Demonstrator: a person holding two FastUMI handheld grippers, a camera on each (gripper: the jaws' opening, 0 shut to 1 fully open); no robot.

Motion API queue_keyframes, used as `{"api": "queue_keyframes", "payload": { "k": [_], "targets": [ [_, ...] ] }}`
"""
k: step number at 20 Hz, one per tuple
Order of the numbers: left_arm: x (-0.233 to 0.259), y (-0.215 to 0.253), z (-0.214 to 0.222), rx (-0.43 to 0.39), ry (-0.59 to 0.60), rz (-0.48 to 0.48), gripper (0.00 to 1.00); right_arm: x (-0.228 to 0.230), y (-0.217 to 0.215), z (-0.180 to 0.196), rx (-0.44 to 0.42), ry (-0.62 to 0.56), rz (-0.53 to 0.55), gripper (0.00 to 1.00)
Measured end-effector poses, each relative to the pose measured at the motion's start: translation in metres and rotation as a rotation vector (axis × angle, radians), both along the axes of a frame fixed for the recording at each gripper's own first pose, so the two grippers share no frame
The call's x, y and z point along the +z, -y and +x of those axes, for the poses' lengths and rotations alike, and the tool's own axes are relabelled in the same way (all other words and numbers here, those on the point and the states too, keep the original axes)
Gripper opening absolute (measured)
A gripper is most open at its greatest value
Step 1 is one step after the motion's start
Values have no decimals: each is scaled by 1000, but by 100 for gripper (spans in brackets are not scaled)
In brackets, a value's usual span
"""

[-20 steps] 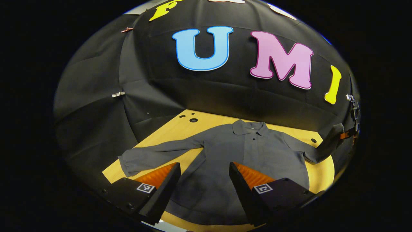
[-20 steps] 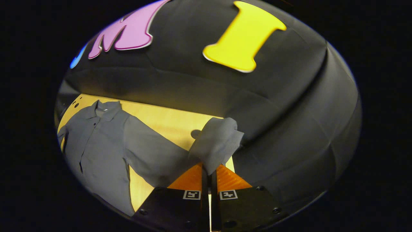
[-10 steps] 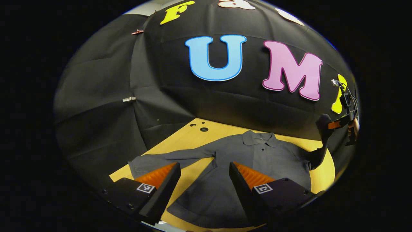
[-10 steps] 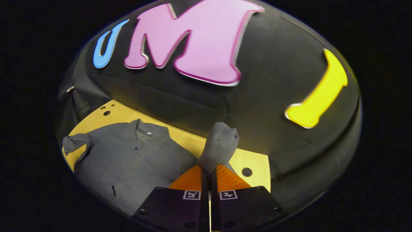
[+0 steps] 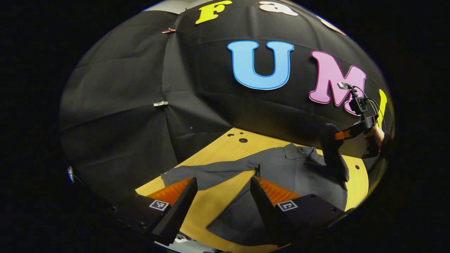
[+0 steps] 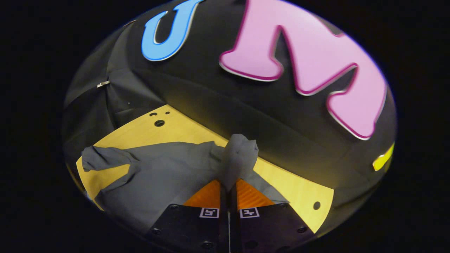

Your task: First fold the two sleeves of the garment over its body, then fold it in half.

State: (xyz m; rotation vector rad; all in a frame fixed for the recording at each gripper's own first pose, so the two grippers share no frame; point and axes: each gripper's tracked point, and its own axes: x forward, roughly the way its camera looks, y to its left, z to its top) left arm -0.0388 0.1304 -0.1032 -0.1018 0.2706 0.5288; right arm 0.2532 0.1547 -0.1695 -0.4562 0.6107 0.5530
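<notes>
Grey long-sleeved collared shirt [image 5: 281, 172] spread on yellow wooden tabletop [image 5: 218, 151], one sleeve [image 6: 239, 158] lifted over its body, clenched in right tool [image 6: 229, 186]. Left tool [image 5: 223, 186] released, hovering above the other sleeve [image 5: 207, 172].

A pale wooden table [image 5: 225, 147] carried the work; its bare top showed a few small round holes [image 5: 242, 140] toward the far corner at 12 o'clock; a grey shirt [image 5: 281, 172] lay spread flat on it, collar [image 5: 297, 150] toward the back wall; one sleeve [image 5: 207, 172] stretched flat across the wood toward 9 o'clock; in the right gripper view another hole [image 6: 317, 205] sat near the table's edge at 4 o'clock.
</notes>
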Motion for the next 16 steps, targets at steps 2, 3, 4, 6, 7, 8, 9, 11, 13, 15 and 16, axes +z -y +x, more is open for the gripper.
{"api": "queue_keyframes", "payload": {
  "k": [2, 3, 4, 6, 7, 8, 9, 11, 13, 15, 16],
  "targets": [
    [-5, -14, -10, 27, -8, -17, 96, -17, -26, -8, 24, -25, -16, 6],
    [-7, -20, -14, 40, -9, -26, 96, -25, -40, -13, 41, -37, -21, 6],
    [-10, -24, -17, 51, -12, -37, 96, -35, -55, -18, 60, -47, -31, 6],
    [-16, -32, -25, 70, -19, -55, 96, -56, -82, -29, 96, -65, -55, 6],
    [-18, -36, -28, 79, -23, -56, 96, -65, -92, -37, 111, -75, -64, 6],
    [-18, -41, -30, 87, -26, -52, 96, -75, -102, -43, 128, -86, -76, 6],
    [-20, -45, -31, 95, -30, -47, 96, -84, -112, -49, 150, -98, -86, 6],
    [-22, -52, -32, 109, -32, -54, 96, -96, -123, -57, 188, -111, -110, 6],
    [-19, -54, -31, 116, -23, -59, 96, -105, -133, -59, 189, -123, -114, 6],
    [-22, -58, -33, 123, -23, -58, 96, -116, -139, -63, 180, -160, -106, 7],
    [-25, -60, -33, 128, -25, -63, 96, -121, -143, -71, 180, -195, -97, 10]
  ]
}}
